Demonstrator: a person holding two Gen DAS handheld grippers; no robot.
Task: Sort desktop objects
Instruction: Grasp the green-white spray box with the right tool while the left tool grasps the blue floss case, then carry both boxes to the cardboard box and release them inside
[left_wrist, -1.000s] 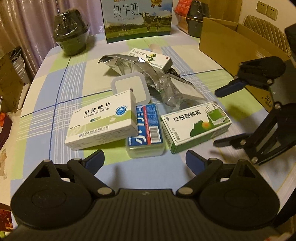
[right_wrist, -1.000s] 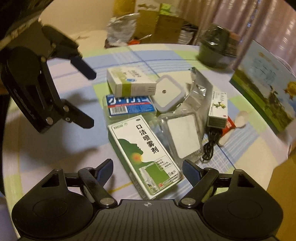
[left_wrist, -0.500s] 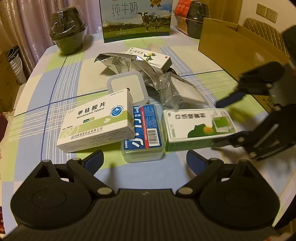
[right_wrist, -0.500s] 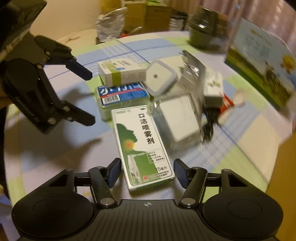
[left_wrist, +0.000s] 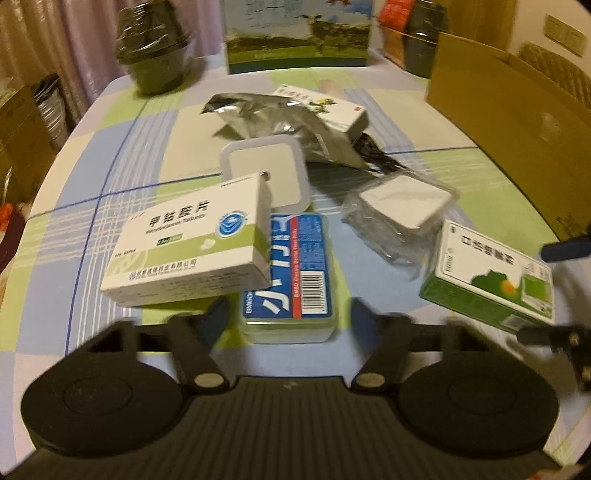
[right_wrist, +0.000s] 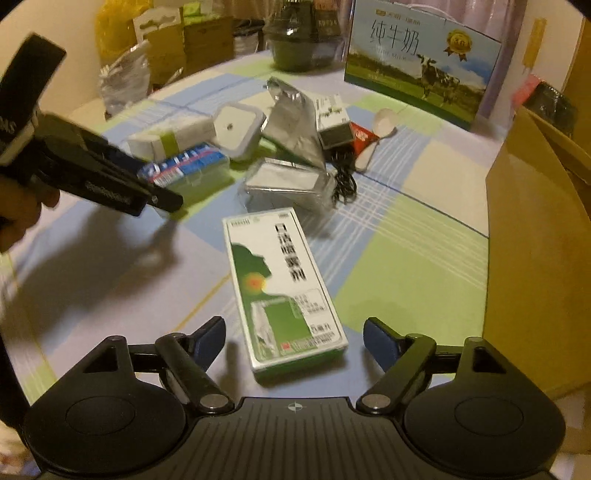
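Note:
My left gripper (left_wrist: 289, 314) straddles the near end of a blue-labelled clear box (left_wrist: 291, 266), and its jaws are closing on it with slim gaps still showing. A white and green medicine box (left_wrist: 192, 240) leans on the blue box's left side. My right gripper (right_wrist: 293, 334) has a green and white spray box (right_wrist: 284, 288) lying between its fingers. Its jaws are opening, and the pads stand clear of the box on both sides. That spray box (left_wrist: 487, 277) lies apart from the pile at the right.
Behind lie a white square night-light (left_wrist: 266, 177), a silver foil bag (left_wrist: 280, 122), a clear pack with a white pad (left_wrist: 399, 210), a small white carton (left_wrist: 325, 107) and a black cable (left_wrist: 376, 158). A milk carton (left_wrist: 295, 40), a dark wrapped bowl (left_wrist: 155, 55) and a cardboard box (left_wrist: 509, 122) stand around the table.
My left gripper has come down over the blue box and its jaws have narrowed. The right gripper rolled and the spray box now lies away from the pile; its jaws narrowed, then widened.

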